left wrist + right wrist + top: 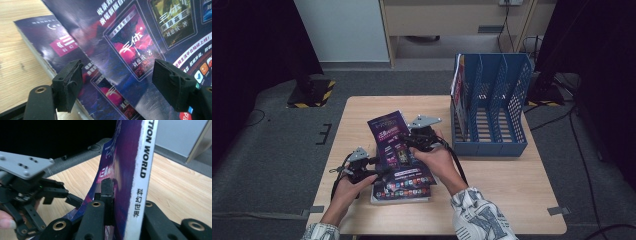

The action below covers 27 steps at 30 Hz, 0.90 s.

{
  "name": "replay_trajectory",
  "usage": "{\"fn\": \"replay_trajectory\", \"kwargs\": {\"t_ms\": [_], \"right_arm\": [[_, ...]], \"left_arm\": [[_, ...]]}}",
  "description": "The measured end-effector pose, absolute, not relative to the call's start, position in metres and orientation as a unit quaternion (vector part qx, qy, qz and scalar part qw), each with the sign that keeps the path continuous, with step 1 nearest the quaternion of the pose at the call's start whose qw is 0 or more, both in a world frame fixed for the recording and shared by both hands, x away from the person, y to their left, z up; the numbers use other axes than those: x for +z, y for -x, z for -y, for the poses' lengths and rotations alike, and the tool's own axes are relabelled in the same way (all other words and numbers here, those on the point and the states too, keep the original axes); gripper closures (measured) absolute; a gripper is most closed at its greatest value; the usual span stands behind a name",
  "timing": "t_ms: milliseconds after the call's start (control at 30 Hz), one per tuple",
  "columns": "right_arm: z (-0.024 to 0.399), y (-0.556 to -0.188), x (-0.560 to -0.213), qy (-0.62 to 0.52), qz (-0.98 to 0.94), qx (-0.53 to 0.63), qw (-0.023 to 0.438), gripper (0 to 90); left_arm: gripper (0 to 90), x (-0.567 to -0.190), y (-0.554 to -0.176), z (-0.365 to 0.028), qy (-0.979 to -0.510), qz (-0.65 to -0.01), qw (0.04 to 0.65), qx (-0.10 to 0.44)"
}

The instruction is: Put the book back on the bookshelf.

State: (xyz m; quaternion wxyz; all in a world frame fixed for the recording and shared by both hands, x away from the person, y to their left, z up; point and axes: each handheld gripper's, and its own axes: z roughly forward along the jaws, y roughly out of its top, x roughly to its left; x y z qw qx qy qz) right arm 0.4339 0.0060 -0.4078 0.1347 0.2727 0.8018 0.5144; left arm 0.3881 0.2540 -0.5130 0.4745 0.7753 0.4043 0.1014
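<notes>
A purple magazine [388, 136] is tilted up off a second, similar magazine [404, 194] that lies flat on the wooden table [502, 170]. My right gripper [411, 143] is shut on the lifted magazine's right edge; in the right gripper view its jaws [125, 200] pinch the white spine [140, 157]. My left gripper [379, 172] sits at the magazines' left side. Its jaws [117, 72] stand open, with the raised cover [130, 42] just beyond them and no pad pressing on it. The lower magazine [50, 37] shows under it.
A blue slotted file rack [492, 100] stands at the table's back right, with a thin magazine in its leftmost slot [457, 82]. Bare table lies left of the magazines and along the front right. Dark floor surrounds the table.
</notes>
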Motion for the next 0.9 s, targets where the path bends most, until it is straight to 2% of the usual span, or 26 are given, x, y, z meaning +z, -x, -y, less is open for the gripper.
{"fn": "replay_trajectory", "kwargs": {"t_ms": [133, 333, 433, 500, 600, 900], "right_arm": [[-0.007, -0.432, -0.403, -0.260, -0.798, 0.526, 0.135, 82.1], [-0.010, -0.427, -0.392, -0.236, -0.788, 0.552, 0.138, 82.4], [-0.010, -0.425, -0.391, -0.230, -0.789, 0.552, 0.142, 82.6], [-0.009, -0.425, -0.391, -0.228, -0.790, 0.552, 0.141, 82.7], [-0.007, -0.425, -0.390, -0.218, -0.797, 0.545, 0.145, 82.7], [0.003, -0.427, -0.389, -0.216, -0.803, 0.536, 0.143, 82.1]], "left_arm": [[25.0, -0.512, -0.388, -0.255, -0.771, -0.404, 0.483, 0.097], [43.3, -0.508, -0.390, -0.259, -0.755, -0.409, 0.504, 0.092], [56.9, -0.508, -0.392, -0.264, -0.740, -0.422, 0.517, 0.082], [59.6, -0.507, -0.391, -0.264, -0.741, -0.422, 0.515, 0.090], [70.3, -0.505, -0.389, -0.263, -0.741, -0.423, 0.512, 0.098], [74.9, -0.497, -0.385, -0.264, -0.737, -0.422, 0.513, 0.126]]}}
